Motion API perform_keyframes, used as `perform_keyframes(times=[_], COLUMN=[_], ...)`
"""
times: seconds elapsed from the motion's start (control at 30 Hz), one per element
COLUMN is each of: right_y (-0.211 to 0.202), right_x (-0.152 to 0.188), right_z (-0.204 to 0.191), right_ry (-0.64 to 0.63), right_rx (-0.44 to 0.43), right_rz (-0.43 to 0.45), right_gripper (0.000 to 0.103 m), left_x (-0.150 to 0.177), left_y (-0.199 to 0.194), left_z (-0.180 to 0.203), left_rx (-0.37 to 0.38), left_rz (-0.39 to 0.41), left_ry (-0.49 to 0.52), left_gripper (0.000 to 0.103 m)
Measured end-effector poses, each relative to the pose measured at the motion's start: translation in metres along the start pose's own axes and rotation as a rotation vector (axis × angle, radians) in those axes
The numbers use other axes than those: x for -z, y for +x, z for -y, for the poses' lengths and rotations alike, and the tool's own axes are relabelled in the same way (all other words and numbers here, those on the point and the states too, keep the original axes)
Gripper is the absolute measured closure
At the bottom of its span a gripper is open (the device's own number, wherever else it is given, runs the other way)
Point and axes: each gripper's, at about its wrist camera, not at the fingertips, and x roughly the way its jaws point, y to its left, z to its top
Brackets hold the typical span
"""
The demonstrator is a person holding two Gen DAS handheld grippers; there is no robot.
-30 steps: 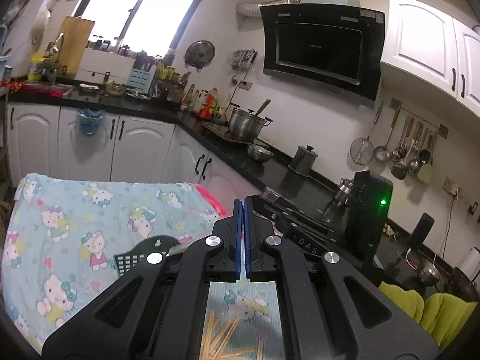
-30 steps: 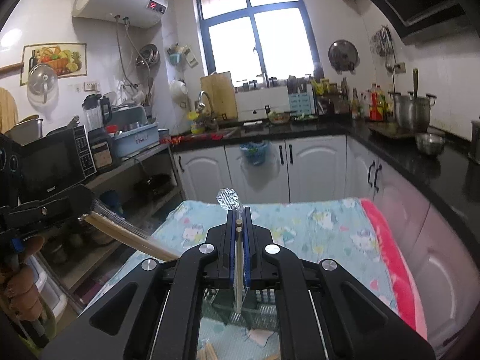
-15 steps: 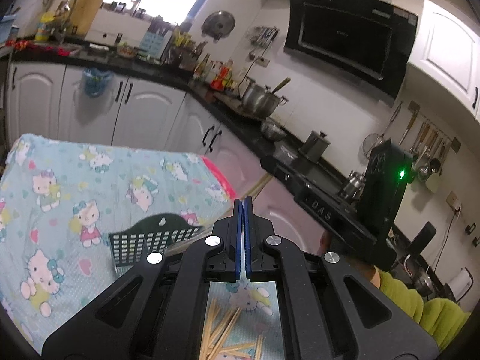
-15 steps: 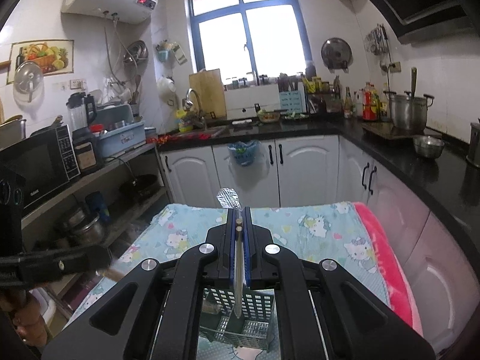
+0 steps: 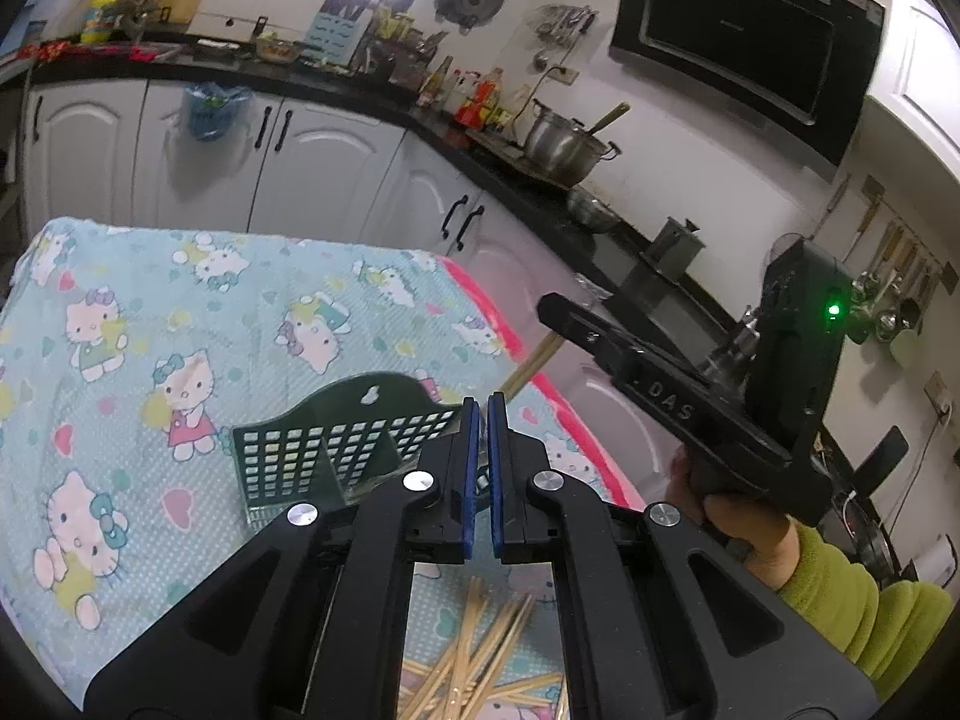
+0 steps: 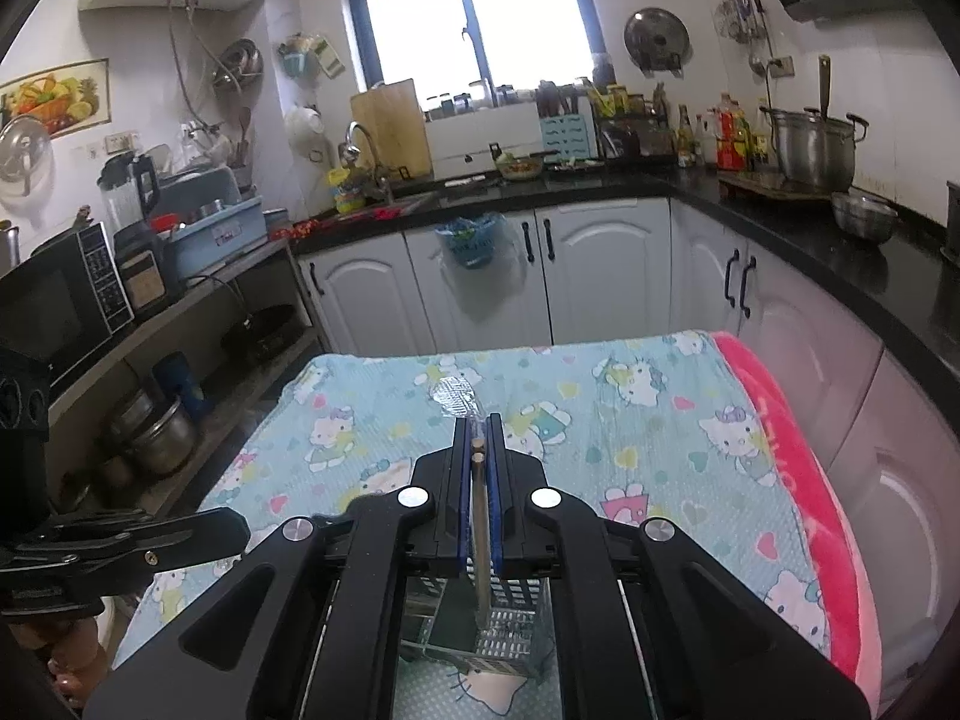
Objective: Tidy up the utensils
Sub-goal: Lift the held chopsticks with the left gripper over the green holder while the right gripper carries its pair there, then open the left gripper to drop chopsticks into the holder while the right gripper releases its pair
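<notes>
Right gripper [image 6: 478, 438]: clamped on 2 wooden chopsticks [image 6: 479, 546]
Left gripper [image 5: 479, 420]: closed, empty
Advice: lower chopsticks vertically into dark-green perforated plastic caddy [image 5: 324, 450]

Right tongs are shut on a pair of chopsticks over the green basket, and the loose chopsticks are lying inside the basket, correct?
Not quite. The right tongs are shut on chopsticks over the green basket, but the loose chopsticks lie on the cloth in front of the basket, not in it. The left wrist view shows this.
</notes>
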Motion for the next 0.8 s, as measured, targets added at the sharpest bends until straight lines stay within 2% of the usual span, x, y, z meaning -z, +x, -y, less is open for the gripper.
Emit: perform_keyframes(times=[0.07, 0.1, 0.13, 0.17, 0.27, 0.3, 0.33, 0.37, 0.4, 0.53, 0.63, 0.8], right_y=[0.0, -0.001, -0.003, -0.005, -0.011, -0.012, -0.016, -0.018, -0.022, -0.033, -0.04, -0.051], right_x=[0.002, 0.003, 0.004, 0.005, 0.005, 0.005, 0.005, 0.005, 0.005, 0.005, 0.008, 0.014], right_z=[0.003, 0.004, 0.006, 0.008, 0.012, 0.013, 0.013, 0.013, 0.013, 0.012, 0.012, 0.015], right_ry=[0.006, 0.01, 0.014, 0.015, -0.001, -0.005, -0.013, -0.017, -0.022, -0.044, -0.065, -0.063], right_rx=[0.009, 0.011, 0.012, 0.017, 0.029, 0.033, 0.039, 0.042, 0.045, 0.063, 0.08, 0.095], right_rz=[-0.012, -0.012, -0.007, -0.003, 0.001, 0.006, 0.012, 0.016, 0.02, 0.042, 0.052, 0.059], right_gripper=[0.088, 0.076, 0.067, 0.066, 0.063, 0.057, 0.053, 0.051, 0.048, 0.037, 0.034, 0.029], left_x=[0.001, 0.002, 0.003, 0.003, 0.004, 0.005, 0.005, 0.005, 0.005, 0.005, 0.005, 0.008], left_y=[0.002, 0.002, 0.002, 0.0, -0.004, -0.007, -0.009, -0.013, -0.016, -0.03, -0.039, -0.056], left_z=[0.0, -0.001, -0.001, -0.002, -0.004, -0.005, -0.004, -0.004, -0.004, -0.004, -0.003, -0.002], left_rx=[-0.027, -0.042, -0.054, -0.075, -0.117, -0.14, -0.155, -0.176, -0.189, -0.252, -0.311, -0.373], left_rz=[-0.006, -0.006, -0.006, -0.002, 0.007, 0.013, 0.017, 0.025, 0.032, 0.078, 0.108, 0.155], left_ry=[0.006, 0.01, 0.012, 0.012, 0.01, 0.015, 0.019, 0.024, 0.025, 0.024, 0.028, 0.045], left_gripper=[0.101, 0.098, 0.087, 0.073, 0.06, 0.057, 0.048, 0.041, 0.039, 0.018, 0.011, 0.01])
